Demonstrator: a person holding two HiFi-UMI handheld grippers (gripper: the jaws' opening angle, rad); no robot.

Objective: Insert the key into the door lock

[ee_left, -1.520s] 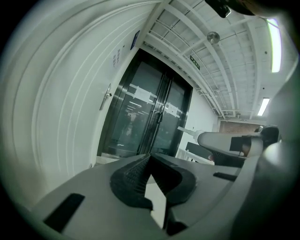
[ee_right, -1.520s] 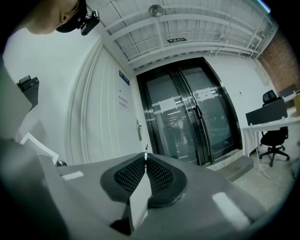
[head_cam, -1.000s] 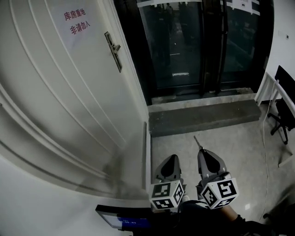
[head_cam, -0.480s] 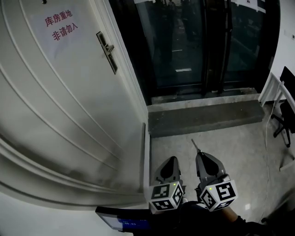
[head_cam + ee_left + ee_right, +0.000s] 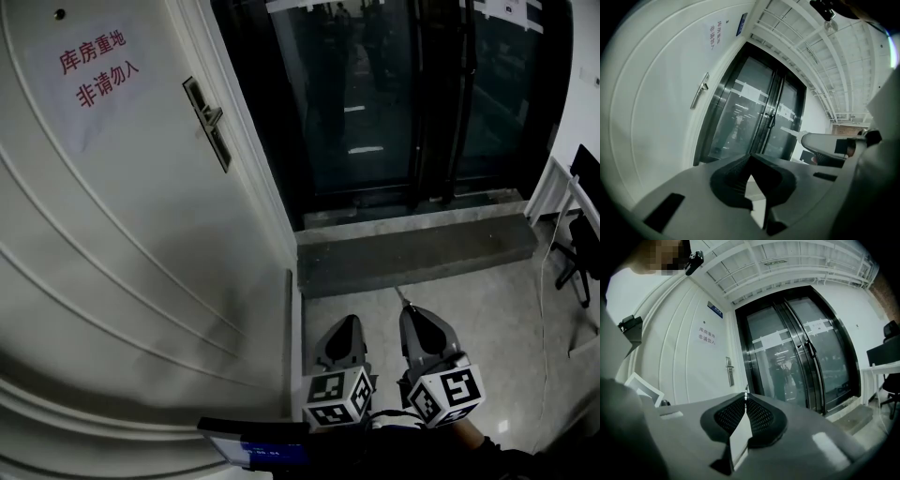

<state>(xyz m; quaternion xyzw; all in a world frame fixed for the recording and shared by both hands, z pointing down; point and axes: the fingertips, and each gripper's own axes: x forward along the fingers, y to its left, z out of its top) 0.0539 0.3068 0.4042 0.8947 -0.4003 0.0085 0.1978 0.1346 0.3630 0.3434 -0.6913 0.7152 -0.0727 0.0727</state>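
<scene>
A white door [image 5: 122, 234] fills the left of the head view. Its metal lock plate with lever handle [image 5: 208, 123] sits high on the door's right edge, far ahead of both grippers. My right gripper [image 5: 413, 314] is low in the middle and shut on a thin key [image 5: 402, 297] that pokes forward past its jaws. In the right gripper view the key [image 5: 746, 392] points just right of the lock plate [image 5: 729, 371]. My left gripper [image 5: 344, 323] hangs beside it, shut with nothing held. In the left gripper view the lock [image 5: 700, 90] shows up left.
Dark glass doors [image 5: 375, 94] stand straight ahead behind a low stone step [image 5: 412, 248]. A paper sign with red print [image 5: 94, 70] is stuck to the white door. A desk and chair [image 5: 581, 234] stand at the right edge. A dark screen [image 5: 253, 450] shows near my body.
The head view has swung so the door and its lock plate sit further left and slightly lower. Both grippers keep the same pose, the key still held.
</scene>
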